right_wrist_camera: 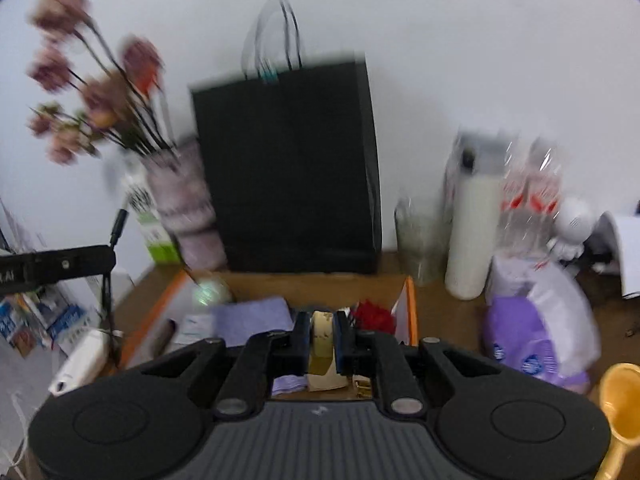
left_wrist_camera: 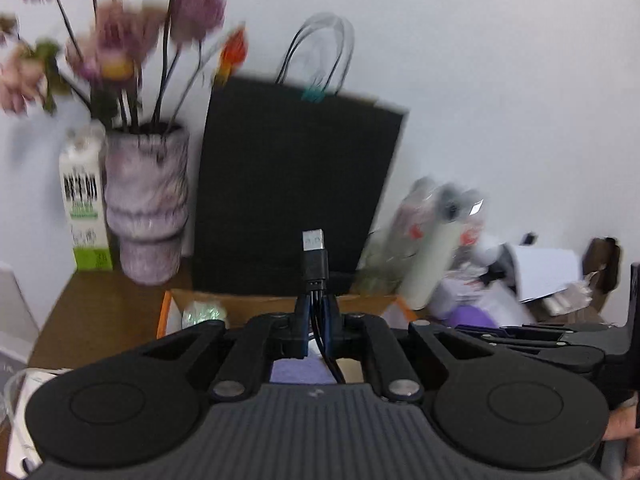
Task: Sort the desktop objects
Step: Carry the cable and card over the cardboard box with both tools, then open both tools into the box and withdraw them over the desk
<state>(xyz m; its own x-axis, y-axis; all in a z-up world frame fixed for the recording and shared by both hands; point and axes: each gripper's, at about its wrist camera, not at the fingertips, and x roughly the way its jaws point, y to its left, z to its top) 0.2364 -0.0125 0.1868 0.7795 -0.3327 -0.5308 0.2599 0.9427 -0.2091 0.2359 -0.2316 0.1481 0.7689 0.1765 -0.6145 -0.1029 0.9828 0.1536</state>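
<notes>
My left gripper (left_wrist_camera: 317,312) is shut on a black USB cable (left_wrist_camera: 315,258); its silver plug sticks up above the fingertips, over an open cardboard box (left_wrist_camera: 256,306). The left gripper also shows at the left edge of the right wrist view (right_wrist_camera: 60,266), with the cable hanging from it. My right gripper (right_wrist_camera: 322,330) is nearly closed above the same box (right_wrist_camera: 410,312); a beige item (right_wrist_camera: 322,344) shows between its fingers, and I cannot tell if it is gripped. The box holds a purple cloth (right_wrist_camera: 252,318), a red item (right_wrist_camera: 372,316) and a shiny ball (right_wrist_camera: 206,292).
A black paper bag (right_wrist_camera: 288,168) stands behind the box against the white wall. A vase of flowers (left_wrist_camera: 148,204) and a carton (left_wrist_camera: 84,208) stand left. A white bottle (right_wrist_camera: 472,232), a clear cup (right_wrist_camera: 420,240), a purple packet (right_wrist_camera: 536,336) and a yellow scoop (right_wrist_camera: 622,404) are right.
</notes>
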